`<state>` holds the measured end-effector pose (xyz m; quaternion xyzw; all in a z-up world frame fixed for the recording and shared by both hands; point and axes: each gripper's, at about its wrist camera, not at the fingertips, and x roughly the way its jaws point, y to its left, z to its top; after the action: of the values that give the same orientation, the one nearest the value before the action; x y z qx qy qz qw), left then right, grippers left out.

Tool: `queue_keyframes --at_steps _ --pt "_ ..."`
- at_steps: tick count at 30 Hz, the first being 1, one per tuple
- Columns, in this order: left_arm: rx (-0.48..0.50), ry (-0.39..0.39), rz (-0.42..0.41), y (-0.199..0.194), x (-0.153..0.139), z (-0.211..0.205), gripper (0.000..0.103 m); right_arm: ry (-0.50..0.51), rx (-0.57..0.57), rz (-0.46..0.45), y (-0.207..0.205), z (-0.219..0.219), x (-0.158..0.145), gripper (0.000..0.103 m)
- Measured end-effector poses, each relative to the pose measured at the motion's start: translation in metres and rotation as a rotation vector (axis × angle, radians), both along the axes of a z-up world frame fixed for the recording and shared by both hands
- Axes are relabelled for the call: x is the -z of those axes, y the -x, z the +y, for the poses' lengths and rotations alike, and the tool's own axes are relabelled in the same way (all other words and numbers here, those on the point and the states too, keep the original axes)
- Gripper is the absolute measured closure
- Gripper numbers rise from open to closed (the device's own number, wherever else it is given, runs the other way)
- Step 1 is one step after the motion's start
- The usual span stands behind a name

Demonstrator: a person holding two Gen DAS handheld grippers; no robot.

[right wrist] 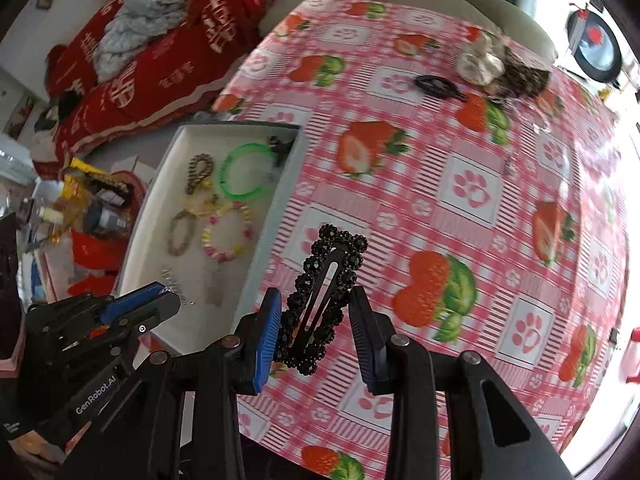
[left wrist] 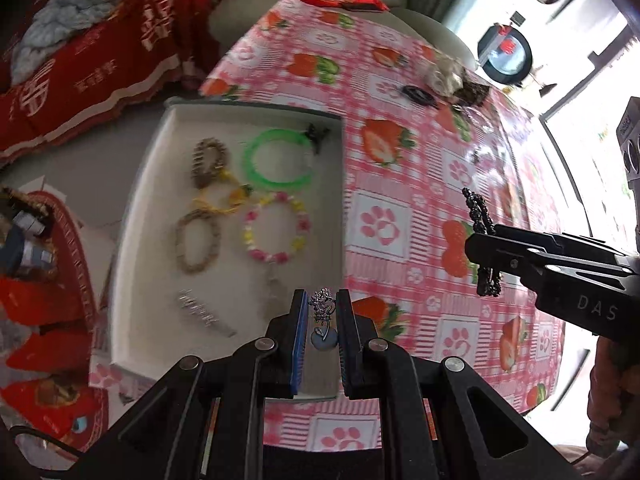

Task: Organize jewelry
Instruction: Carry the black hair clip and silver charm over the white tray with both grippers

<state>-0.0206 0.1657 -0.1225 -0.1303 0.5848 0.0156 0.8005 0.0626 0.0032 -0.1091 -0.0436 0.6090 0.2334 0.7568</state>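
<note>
My left gripper [left wrist: 323, 303] is shut on a small silver ornament [left wrist: 322, 305] with a pale blue charm, above the near right edge of the white tray [left wrist: 160, 152]. The tray holds a green bangle [left wrist: 276, 160], a pink and yellow bead bracelet [left wrist: 275, 227], two brown bead bracelets, a yellow cord piece and a silver clip [left wrist: 204, 312]. My right gripper [right wrist: 316, 308] is shut on a black beaded hair clip [right wrist: 324, 296], above the tablecloth just right of the tray [right wrist: 280, 184]. The same black clip [left wrist: 482, 240] shows in the left wrist view.
A pink strawberry and paw-print tablecloth [right wrist: 460, 184] covers the table. At its far right lie a black hair piece [right wrist: 436, 86], a pale scrunchie [right wrist: 480, 62] and a dark patterned item [right wrist: 520, 76]. Red cushions and a grey cloth [right wrist: 136, 28] sit beyond the table.
</note>
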Motion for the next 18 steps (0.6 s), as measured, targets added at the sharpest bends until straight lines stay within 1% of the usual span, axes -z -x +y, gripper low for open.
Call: queue_keyframes --at_steps 12,18 --pt "-0.122 -0.045 0.02 0.031 0.01 0.059 0.083 -0.021 -0.136 0.027 0.021 0.06 0.008 0.066" --pt "-0.157 -0.055 0.039 0.037 0.024 0.077 0.083 -0.026 -0.179 0.056 0.031 0.082 0.021 0.066"
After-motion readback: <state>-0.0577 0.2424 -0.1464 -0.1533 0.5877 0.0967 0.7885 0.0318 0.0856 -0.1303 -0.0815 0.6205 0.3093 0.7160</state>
